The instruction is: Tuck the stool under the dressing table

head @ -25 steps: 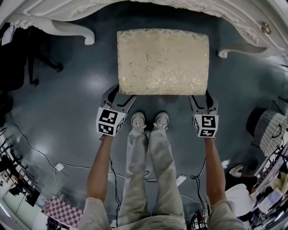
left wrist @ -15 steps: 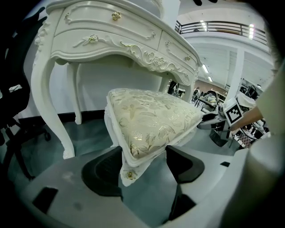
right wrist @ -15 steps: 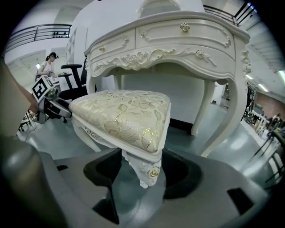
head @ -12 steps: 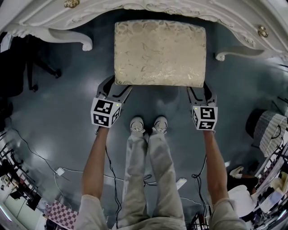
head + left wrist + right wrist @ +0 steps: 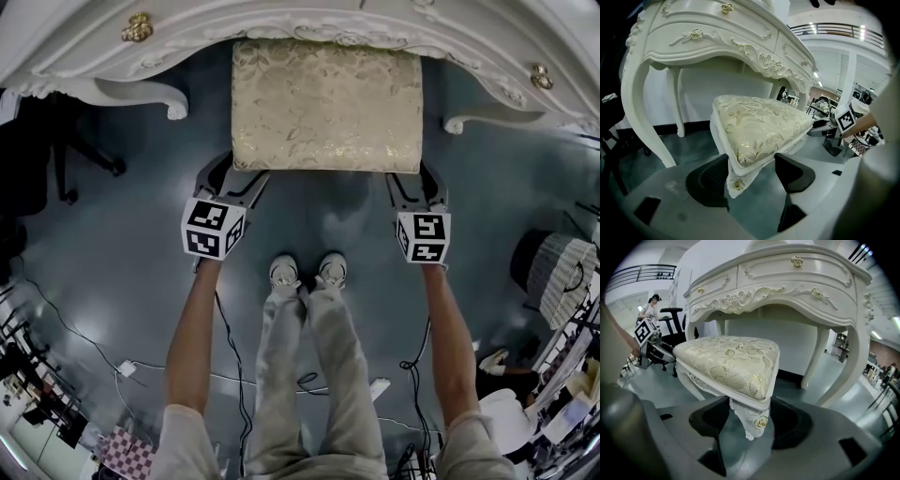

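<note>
On a grey floor, the left hand-held gripper and right hand-held gripper, jaws wide apart, straddle the near corners of the stool, likely to steer it squarely under the dressing table ahead.

Stool fills the middle of the kneehole, its far edge under the dressing table front. A strip of bare floor is open between the stool and the left table leg, and another toward the right table leg. Left gripper and right gripper: jaws apart, each gap taken up by a near stool corner. Behind them is open floor, with shoes between. Black chair blocks far left.
</note>
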`<action>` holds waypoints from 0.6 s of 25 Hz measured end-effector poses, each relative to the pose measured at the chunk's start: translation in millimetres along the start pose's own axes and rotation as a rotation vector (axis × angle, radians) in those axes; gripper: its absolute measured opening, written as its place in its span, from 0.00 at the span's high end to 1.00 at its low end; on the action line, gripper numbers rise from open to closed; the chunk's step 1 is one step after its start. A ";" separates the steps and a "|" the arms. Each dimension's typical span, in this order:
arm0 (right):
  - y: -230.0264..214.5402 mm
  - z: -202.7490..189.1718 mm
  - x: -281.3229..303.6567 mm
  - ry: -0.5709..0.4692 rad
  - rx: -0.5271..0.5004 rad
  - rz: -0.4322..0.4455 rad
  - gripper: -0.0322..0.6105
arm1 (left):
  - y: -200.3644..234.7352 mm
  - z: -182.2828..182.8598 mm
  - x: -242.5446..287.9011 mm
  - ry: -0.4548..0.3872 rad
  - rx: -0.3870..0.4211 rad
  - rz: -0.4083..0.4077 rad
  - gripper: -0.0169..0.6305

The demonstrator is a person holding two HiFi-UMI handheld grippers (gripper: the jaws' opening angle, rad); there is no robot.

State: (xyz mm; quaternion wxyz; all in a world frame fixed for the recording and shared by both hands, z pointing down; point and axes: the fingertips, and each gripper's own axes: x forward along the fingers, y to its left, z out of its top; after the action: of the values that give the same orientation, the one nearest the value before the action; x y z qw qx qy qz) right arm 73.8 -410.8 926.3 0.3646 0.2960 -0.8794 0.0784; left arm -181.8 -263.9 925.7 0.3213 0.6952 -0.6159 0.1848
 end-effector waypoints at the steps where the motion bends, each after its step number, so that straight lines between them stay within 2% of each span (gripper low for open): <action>1: -1.4 2.3 2.9 -0.002 -0.002 0.000 0.54 | 2.4 2.5 2.1 -0.001 0.001 0.000 0.50; 15: -27.2 45.4 49.7 -0.023 -0.003 -0.014 0.55 | 42.6 50.5 39.2 0.002 0.023 0.030 0.51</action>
State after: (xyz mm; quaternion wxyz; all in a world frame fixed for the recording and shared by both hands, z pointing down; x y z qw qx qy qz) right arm 34.8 -472.0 925.5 0.3555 0.3023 -0.8816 0.0713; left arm -223.6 -328.2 924.0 0.3113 0.6894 -0.6236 0.1974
